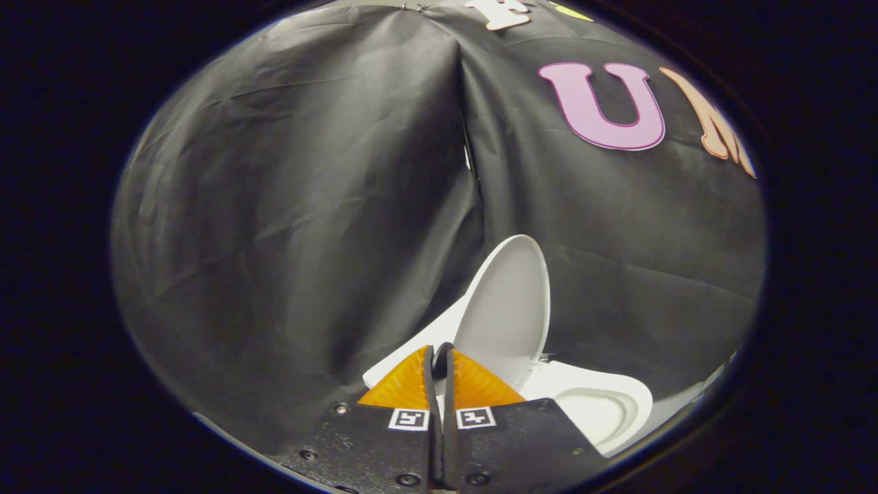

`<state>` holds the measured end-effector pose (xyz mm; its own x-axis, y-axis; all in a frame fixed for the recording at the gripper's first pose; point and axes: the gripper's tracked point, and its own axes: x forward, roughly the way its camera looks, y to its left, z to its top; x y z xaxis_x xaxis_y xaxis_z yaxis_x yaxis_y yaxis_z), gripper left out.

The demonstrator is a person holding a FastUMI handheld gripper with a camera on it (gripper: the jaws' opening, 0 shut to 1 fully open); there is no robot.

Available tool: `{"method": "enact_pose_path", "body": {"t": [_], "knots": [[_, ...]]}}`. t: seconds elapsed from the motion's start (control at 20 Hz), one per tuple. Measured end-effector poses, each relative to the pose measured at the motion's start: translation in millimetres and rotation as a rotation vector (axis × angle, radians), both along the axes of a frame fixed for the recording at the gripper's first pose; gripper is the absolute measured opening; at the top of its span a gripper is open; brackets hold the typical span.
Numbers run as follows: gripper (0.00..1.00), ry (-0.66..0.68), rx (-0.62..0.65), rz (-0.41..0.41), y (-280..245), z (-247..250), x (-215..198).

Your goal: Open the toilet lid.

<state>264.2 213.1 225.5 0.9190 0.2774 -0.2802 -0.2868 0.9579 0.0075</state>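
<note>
The white toilet lid (509,309) stands raised, leaning back against the tank (411,346) just beyond my fingers. Below it to the right lies the white seat and bowl rim (603,405), uncovered. My gripper (440,353) sits in front of the lid's lower left edge, its orange fingers (405,384) pressed together with nothing between them. The fingertips are close to the lid, and contact cannot be judged.
Black cloth (302,206) hangs close behind and on both sides of the toilet, with a fold at the corner above the lid. A strip of pale floor (693,398) shows to the right of the bowl.
</note>
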Motion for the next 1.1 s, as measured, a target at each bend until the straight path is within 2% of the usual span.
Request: {"method": "enact_pose_path", "body": {"t": [0.25, 0.65, 0.75, 0.95, 1.1], "knots": [[0.00, -0.012, -0.017, 0.020, 24, -3, 11], [0.03, -0.063, -0.054, 0.019, 22, -1, 12], [0.07, -0.076, -0.046, 0.032, 24, -2, 13], [0.26, -0.172, -0.069, 0.014, 17, 2, 13], [0.46, -0.279, -0.092, -0.004, 3, 13, 12]]}}
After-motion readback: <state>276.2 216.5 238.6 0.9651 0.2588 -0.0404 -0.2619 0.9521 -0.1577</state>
